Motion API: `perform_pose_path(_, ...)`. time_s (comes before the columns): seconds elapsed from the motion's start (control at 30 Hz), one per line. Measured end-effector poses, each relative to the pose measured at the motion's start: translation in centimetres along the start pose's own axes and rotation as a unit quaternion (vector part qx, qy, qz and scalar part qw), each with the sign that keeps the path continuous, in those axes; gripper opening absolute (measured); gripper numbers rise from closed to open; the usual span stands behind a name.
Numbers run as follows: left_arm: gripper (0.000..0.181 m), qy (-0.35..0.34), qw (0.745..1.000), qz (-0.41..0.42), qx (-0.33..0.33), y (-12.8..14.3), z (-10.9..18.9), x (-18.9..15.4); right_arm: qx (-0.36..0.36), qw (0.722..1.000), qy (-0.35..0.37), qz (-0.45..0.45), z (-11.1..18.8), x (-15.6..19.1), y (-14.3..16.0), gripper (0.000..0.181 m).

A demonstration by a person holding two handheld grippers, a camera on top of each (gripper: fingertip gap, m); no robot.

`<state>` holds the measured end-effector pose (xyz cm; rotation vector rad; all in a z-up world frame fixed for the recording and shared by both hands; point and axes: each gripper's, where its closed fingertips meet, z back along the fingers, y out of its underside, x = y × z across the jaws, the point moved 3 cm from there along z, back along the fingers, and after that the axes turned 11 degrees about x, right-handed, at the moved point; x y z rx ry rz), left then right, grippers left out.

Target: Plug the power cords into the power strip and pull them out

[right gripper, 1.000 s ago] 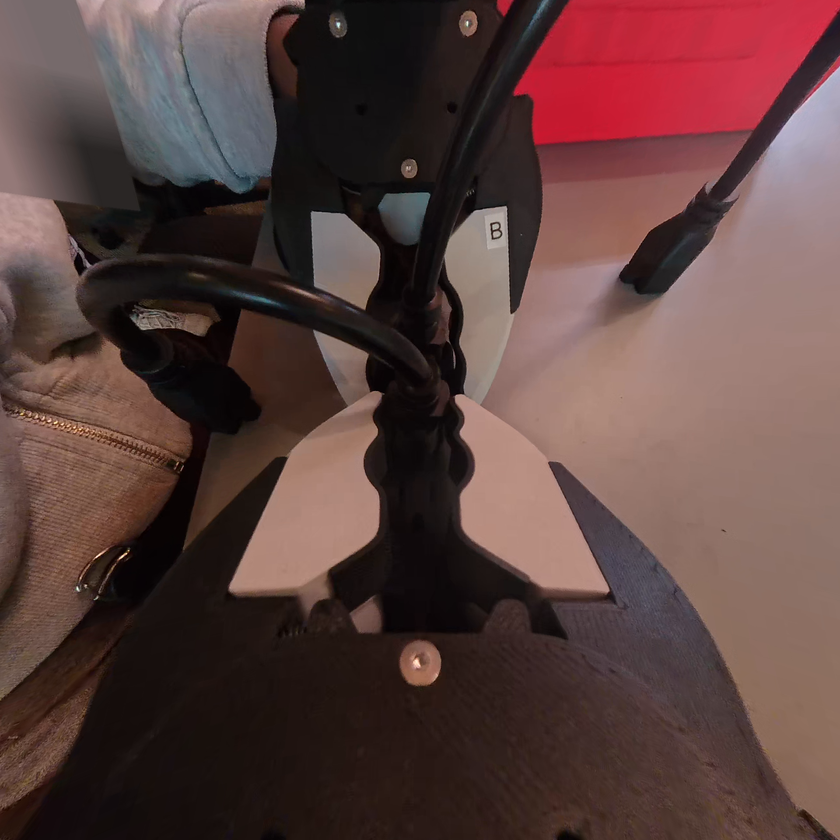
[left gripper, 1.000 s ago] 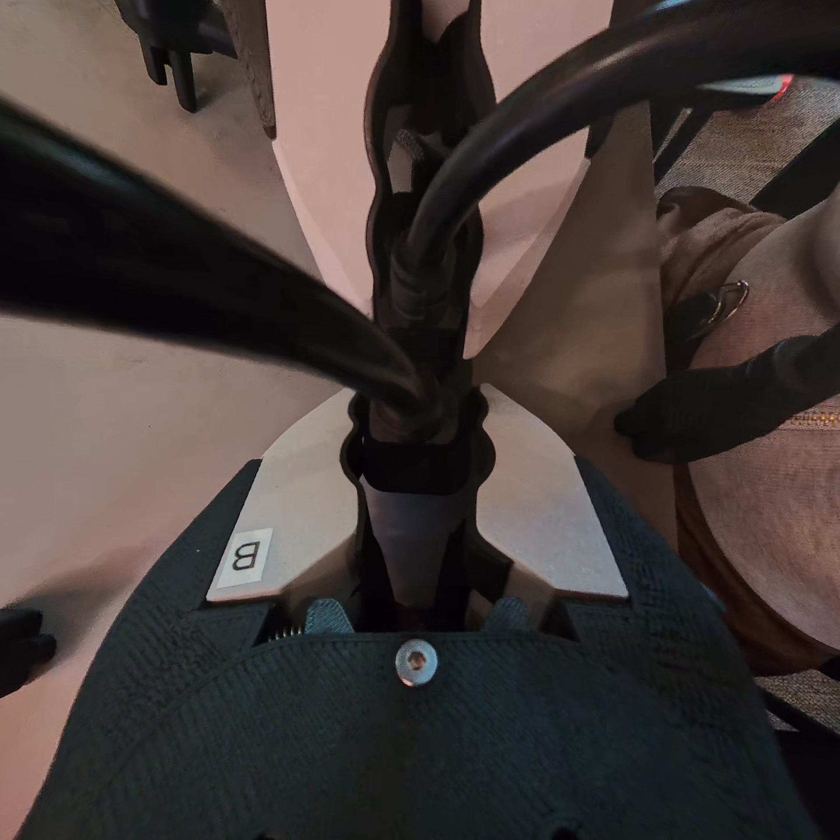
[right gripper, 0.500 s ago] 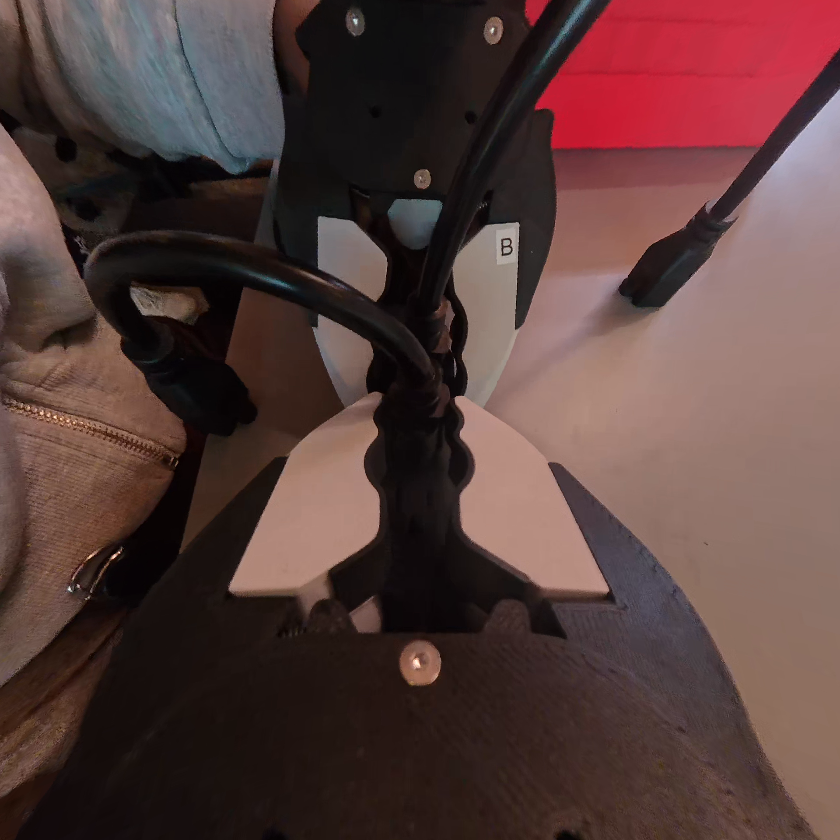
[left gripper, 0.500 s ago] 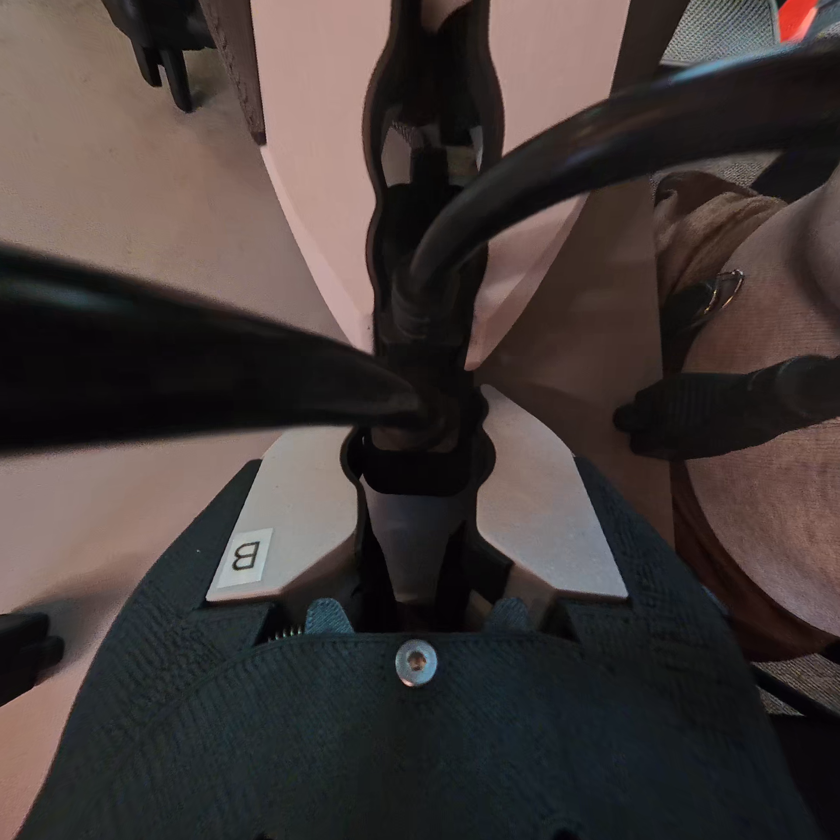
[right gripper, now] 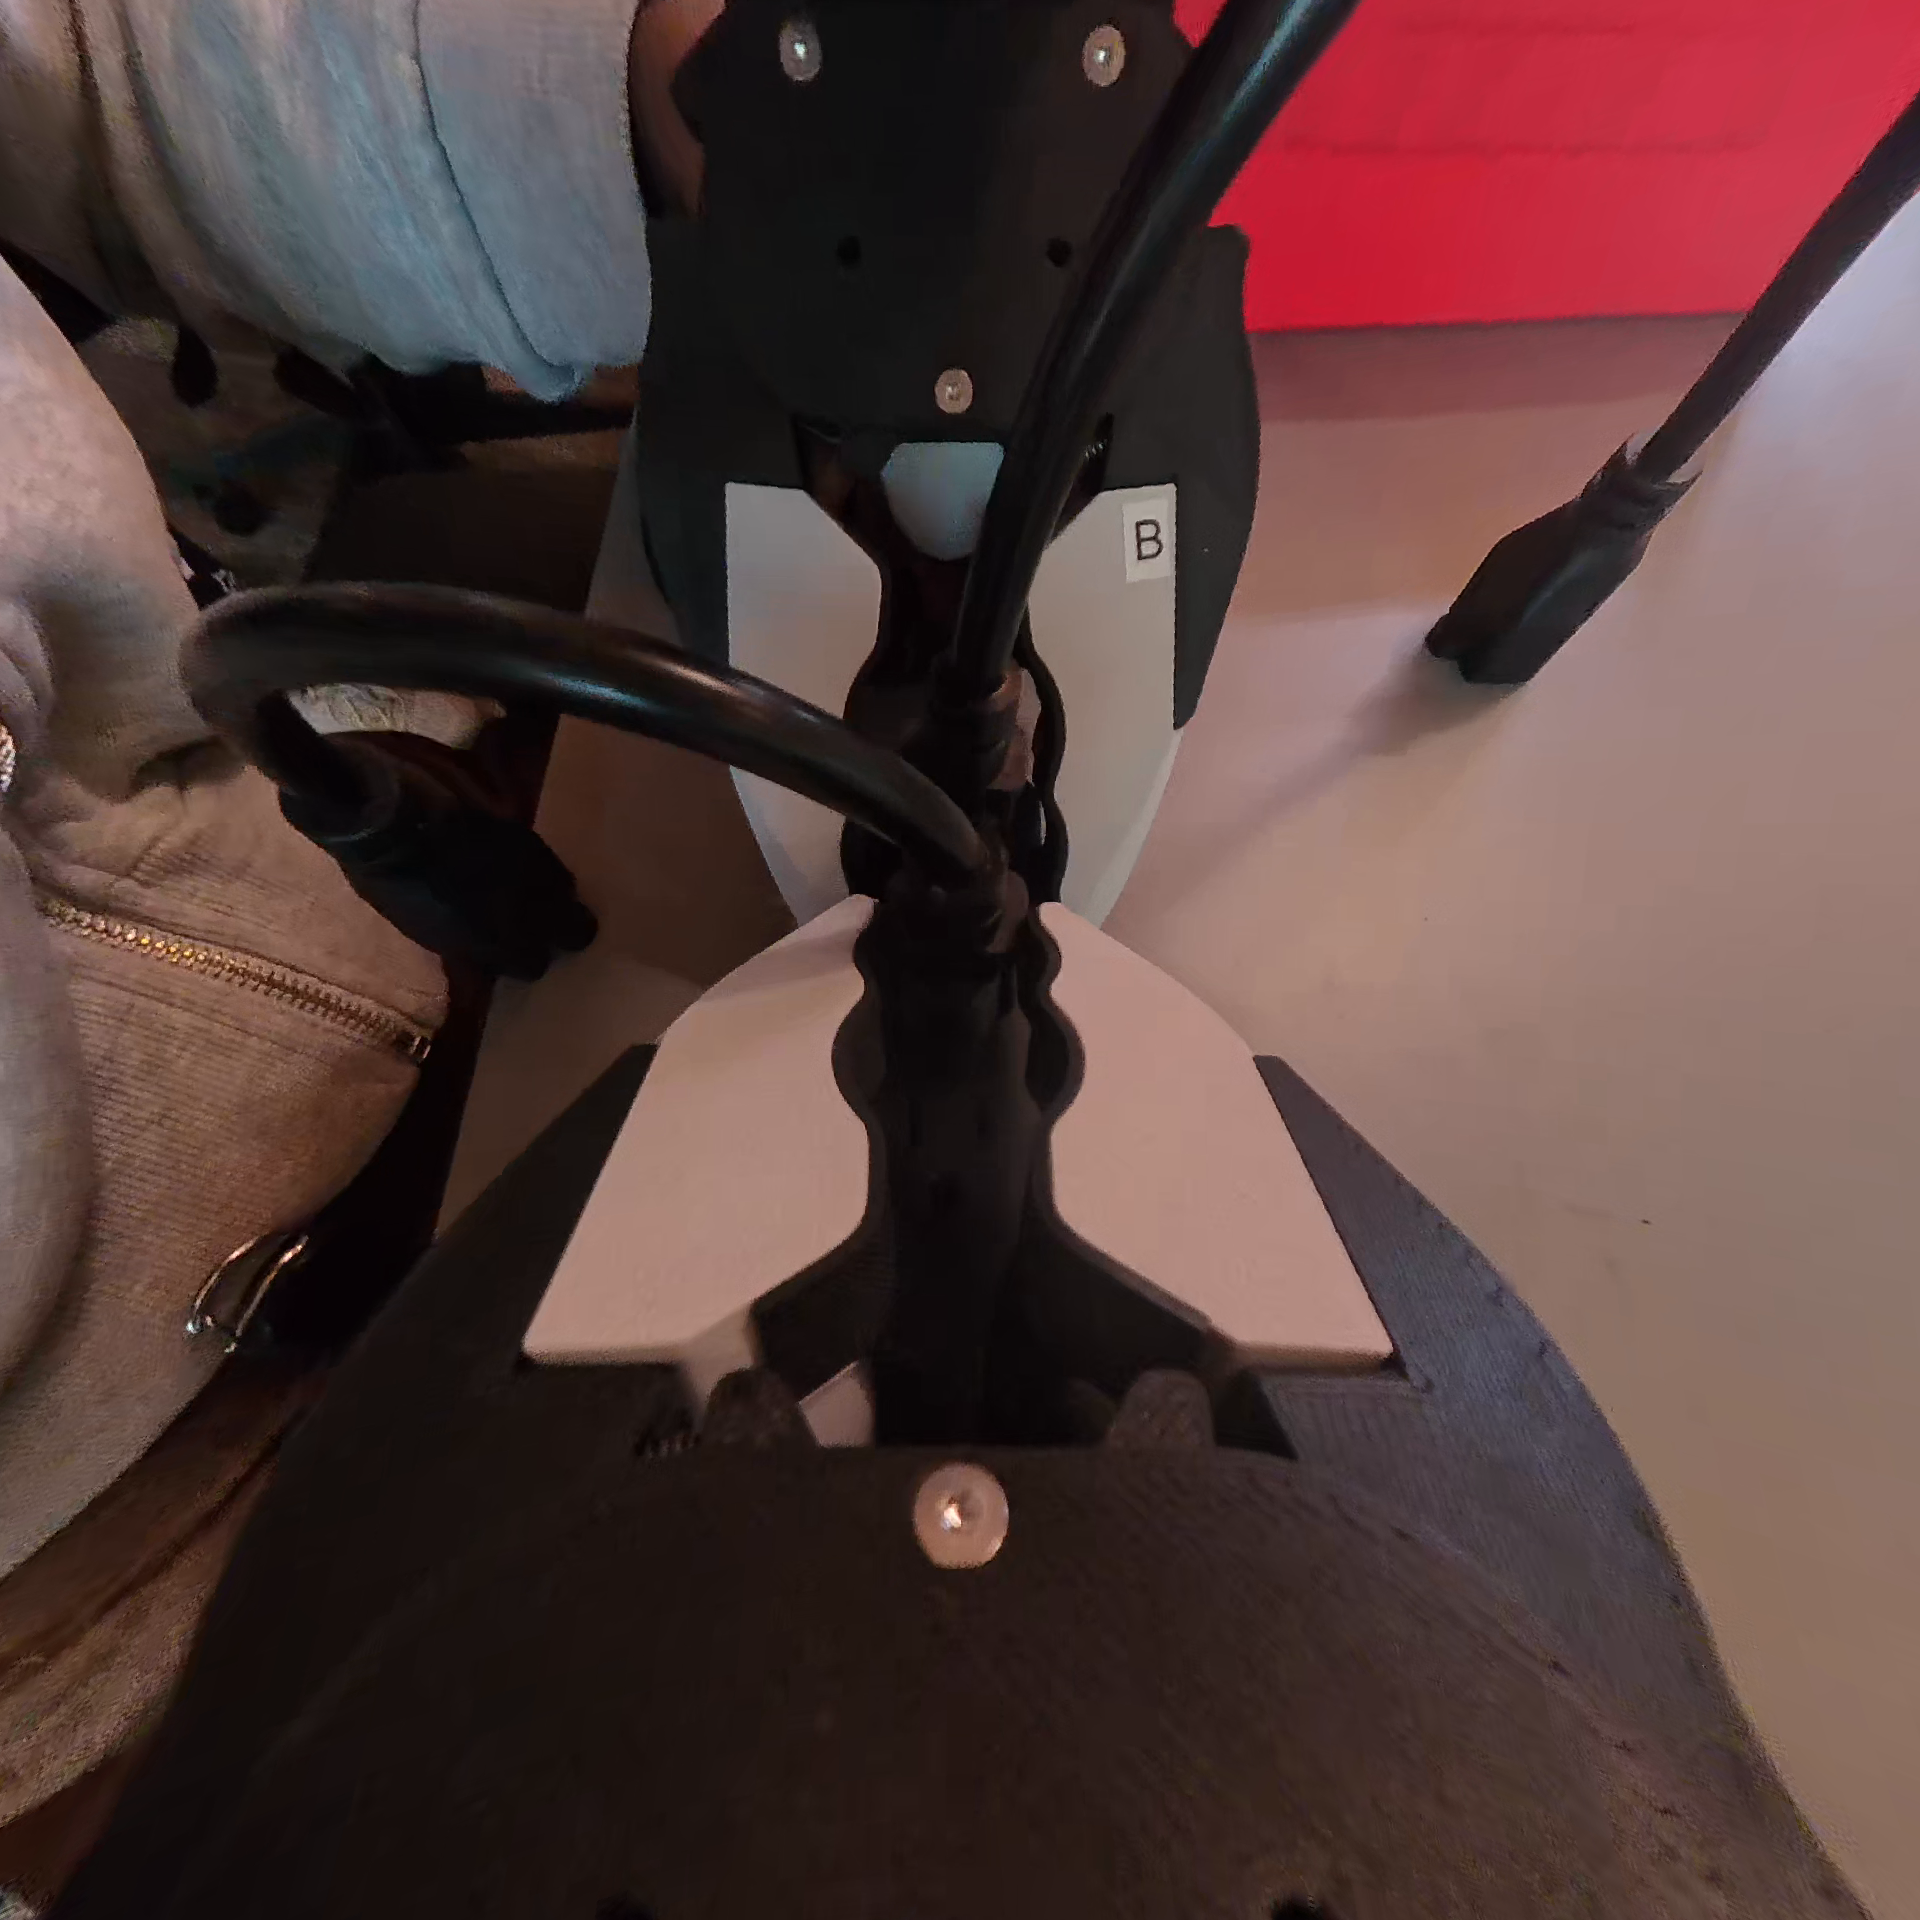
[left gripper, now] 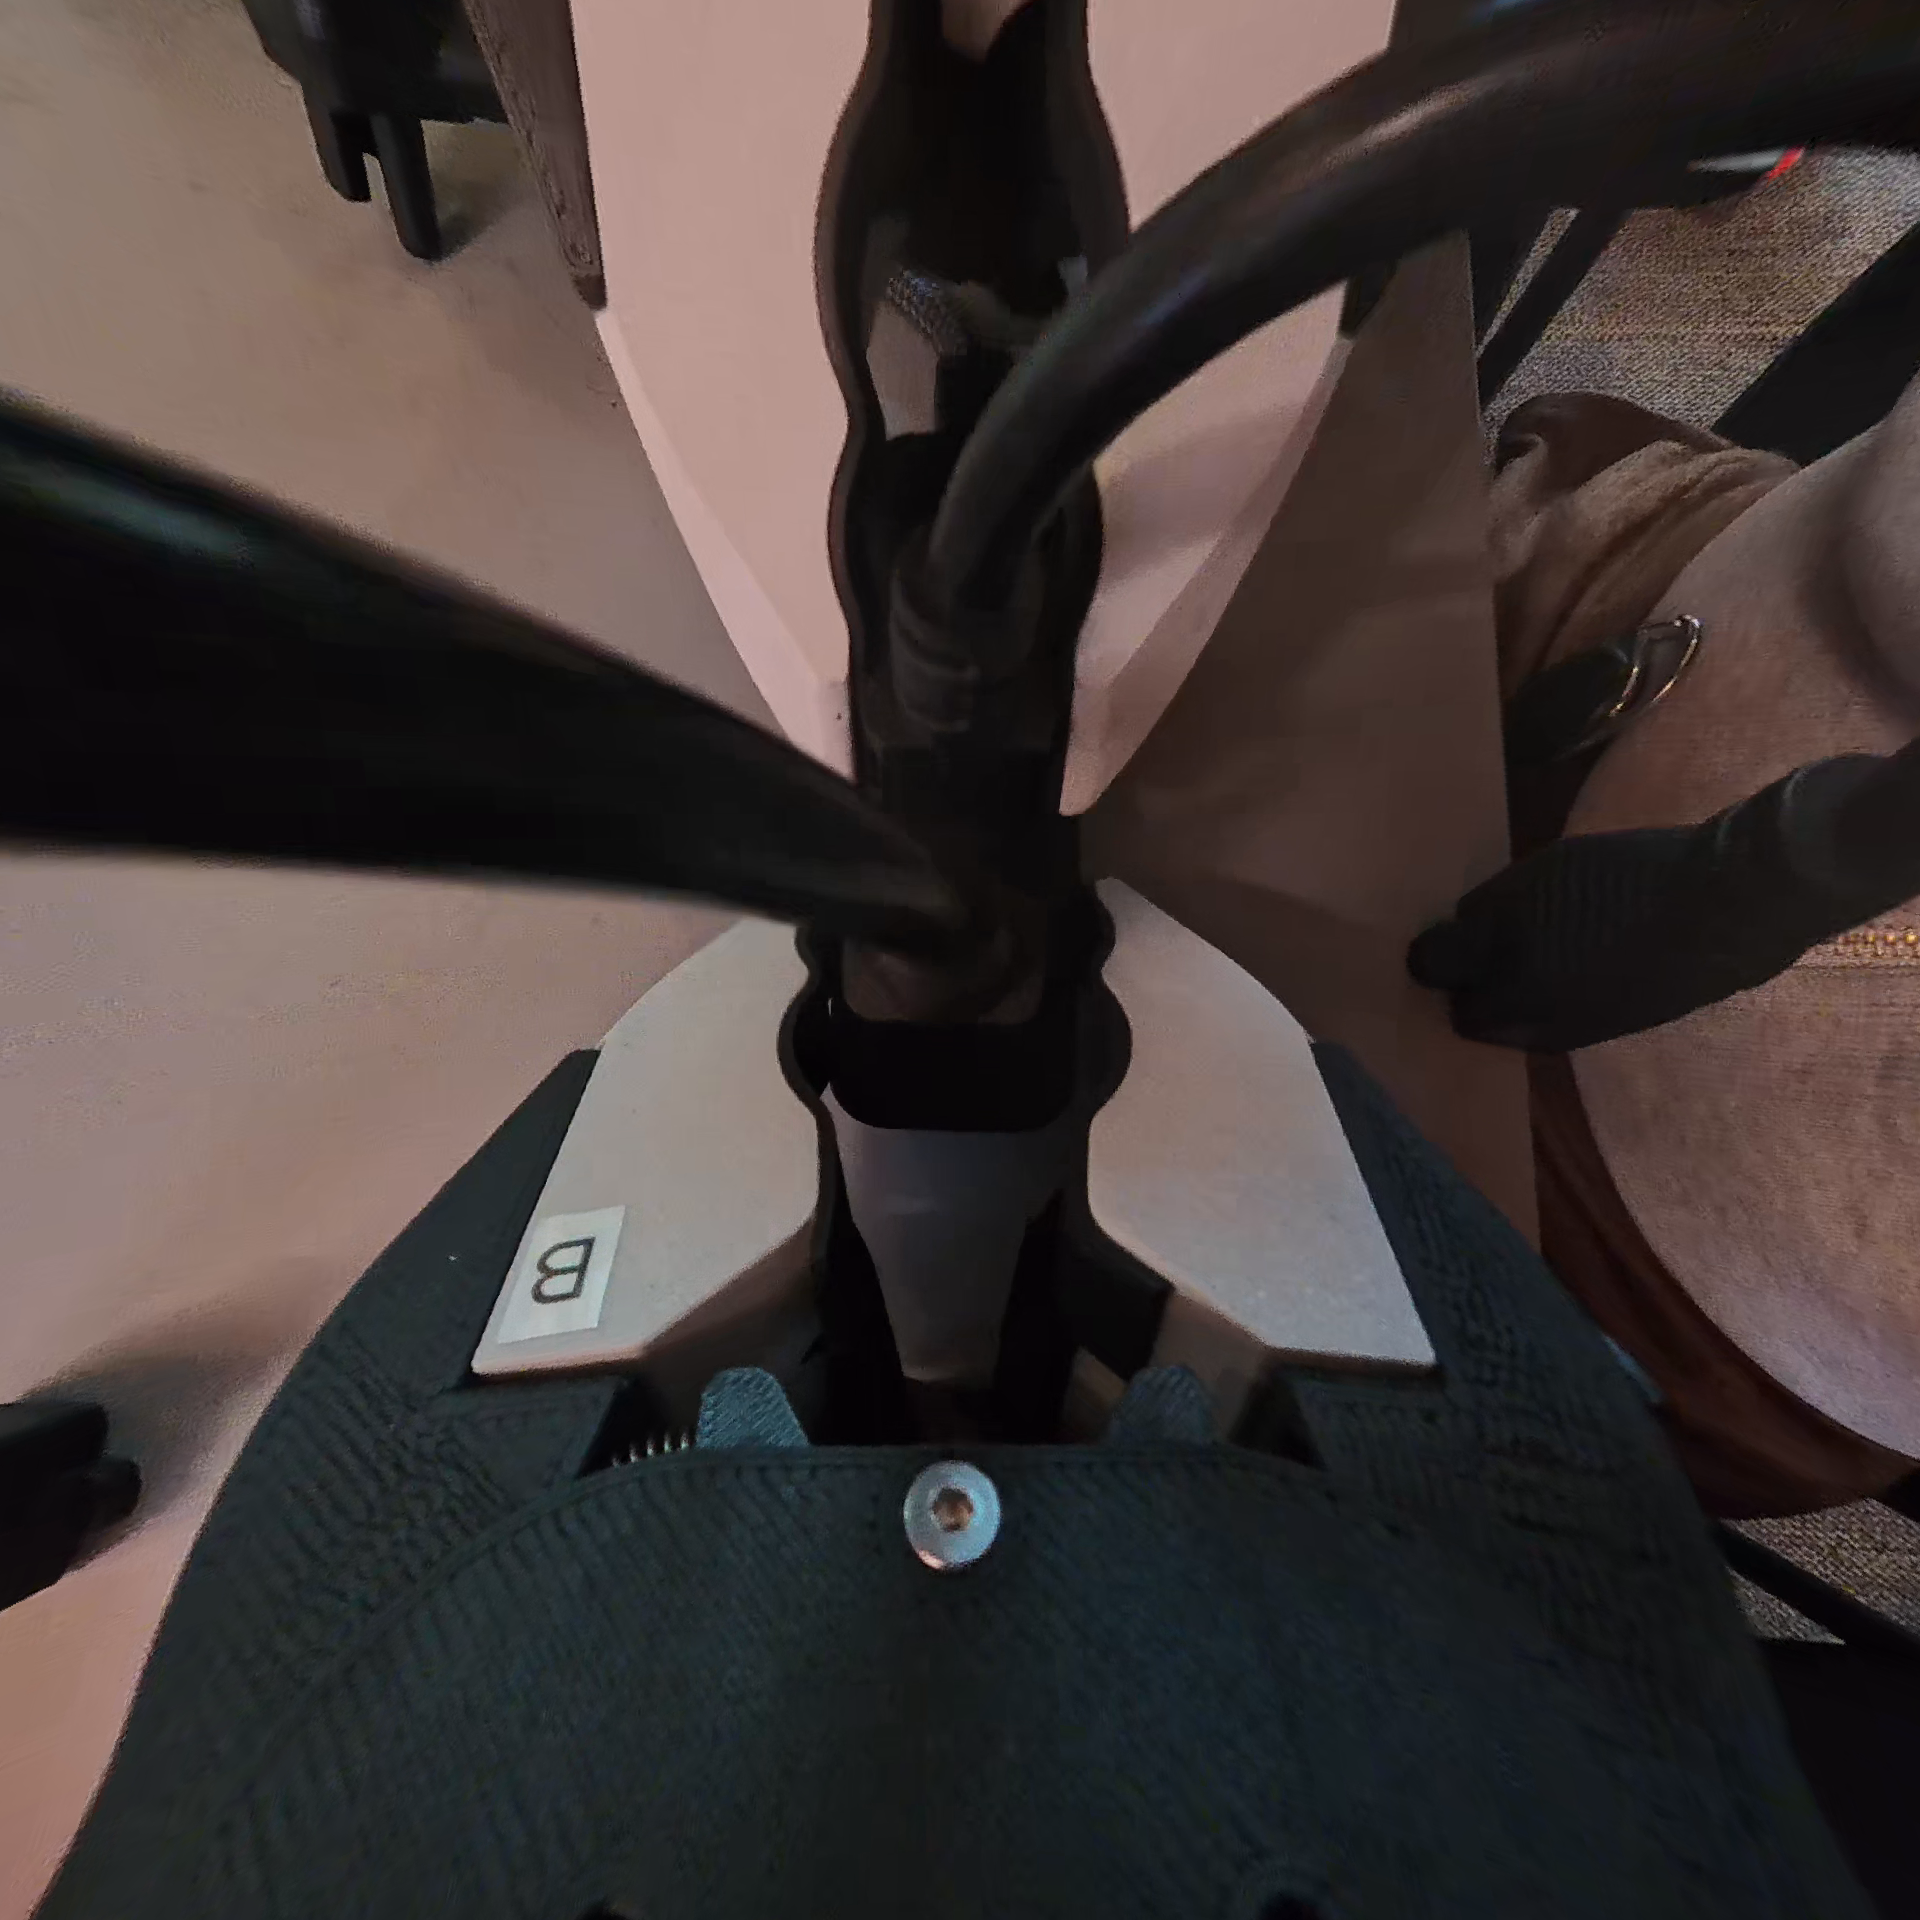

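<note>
Dim, warm pinkish indoor light in both views. Strong wide-angle bending toward frame edges. Left wrist view: thick black cord (left gripper: 436,717) at left badly out of focus, smeared. Soft shadows on pale table (right gripper: 1558,987). Right wrist view sharper; red panel (right gripper: 1558,156) at upper right saturated. No glare.

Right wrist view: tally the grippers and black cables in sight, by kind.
Grippers: 2 (right gripper, left gripper)
Black cables: 3 (looping cable, rising cable, table cable)
Total: 5
</note>
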<state>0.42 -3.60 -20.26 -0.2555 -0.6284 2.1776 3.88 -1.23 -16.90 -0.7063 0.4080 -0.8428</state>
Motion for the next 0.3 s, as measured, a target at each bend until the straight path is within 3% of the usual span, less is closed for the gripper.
perform_pose_path(0.17, 0.045, 0.008, 1.000, 0.007, -0.002, 0.02, 0.10, 0.13, -0.016, 1.000, -0.005, -0.010, -0.17, -0.12, -0.07, 0.024)
perform_pose_path(0.23, 0.057, -0.006, 1.000, 0.016, -0.009, -0.12, 0.19, 0.48, -0.019, 1.000, -0.008, -0.008, -0.24, -0.03, -0.11, 0.024)
perform_pose_path(0.3, 0.056, -0.011, 1.000, 0.007, -0.023, -0.32, 0.43, 0.36, -0.023, 1.000, -0.010, -0.009, -0.31, -0.05, -0.17, 0.024)
